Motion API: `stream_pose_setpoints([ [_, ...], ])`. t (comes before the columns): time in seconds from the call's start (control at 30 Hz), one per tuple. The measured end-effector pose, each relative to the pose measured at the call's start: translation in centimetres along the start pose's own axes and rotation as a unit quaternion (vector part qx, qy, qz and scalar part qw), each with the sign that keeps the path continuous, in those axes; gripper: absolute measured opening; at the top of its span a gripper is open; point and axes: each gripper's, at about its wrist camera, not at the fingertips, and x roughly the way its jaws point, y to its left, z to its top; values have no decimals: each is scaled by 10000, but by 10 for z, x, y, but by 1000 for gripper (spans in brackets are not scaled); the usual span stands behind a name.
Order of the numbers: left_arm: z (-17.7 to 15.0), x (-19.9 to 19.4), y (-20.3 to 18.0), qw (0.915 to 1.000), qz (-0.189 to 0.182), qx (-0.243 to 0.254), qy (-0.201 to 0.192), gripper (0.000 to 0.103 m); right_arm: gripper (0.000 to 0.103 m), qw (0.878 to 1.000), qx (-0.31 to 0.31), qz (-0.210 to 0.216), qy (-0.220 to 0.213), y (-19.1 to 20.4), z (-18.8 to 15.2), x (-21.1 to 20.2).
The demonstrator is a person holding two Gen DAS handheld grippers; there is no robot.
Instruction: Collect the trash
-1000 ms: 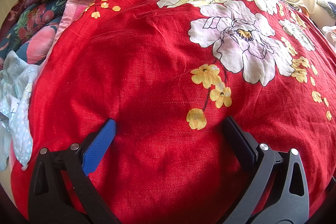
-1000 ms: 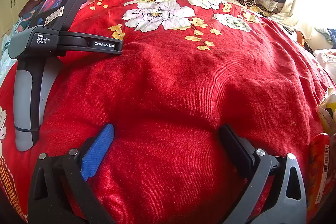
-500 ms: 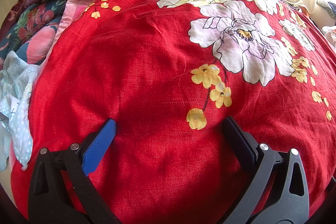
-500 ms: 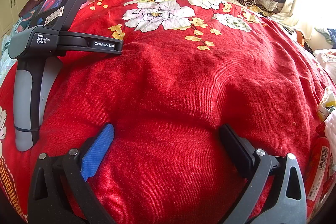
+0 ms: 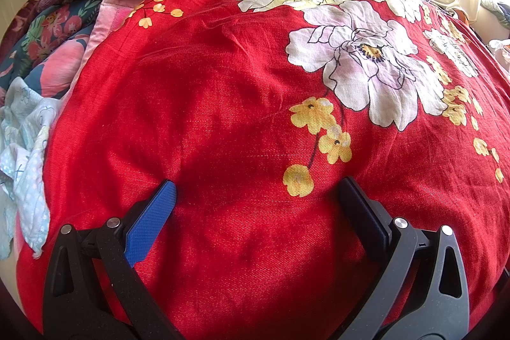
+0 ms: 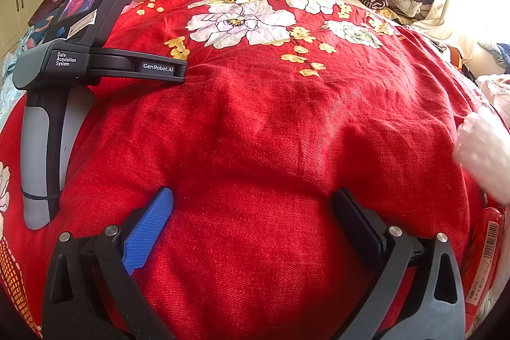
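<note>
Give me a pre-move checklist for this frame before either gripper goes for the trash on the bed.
1. Left gripper open, nothing between the jaws: ok.
2. Right gripper open, nothing between the jaws: ok.
3. Trash in sight: a red barcoded wrapper at the right wrist view's right edge: ok.
4. Wrapper fully visible for a grasp: not ok, cut off by the frame.
5. White fluffy thing above the wrapper, trash or not: cannot tell.
6. Red floral blanket ahead of the left gripper shows no trash: ok.
</note>
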Motion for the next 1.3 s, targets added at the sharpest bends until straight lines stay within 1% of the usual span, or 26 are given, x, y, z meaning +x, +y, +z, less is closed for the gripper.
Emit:
stream_pose_setpoints([
  [1.3, -3, -1, -6, 10000, 30, 10, -1, 94, 98, 10000, 3, 5, 0, 0, 0, 0],
])
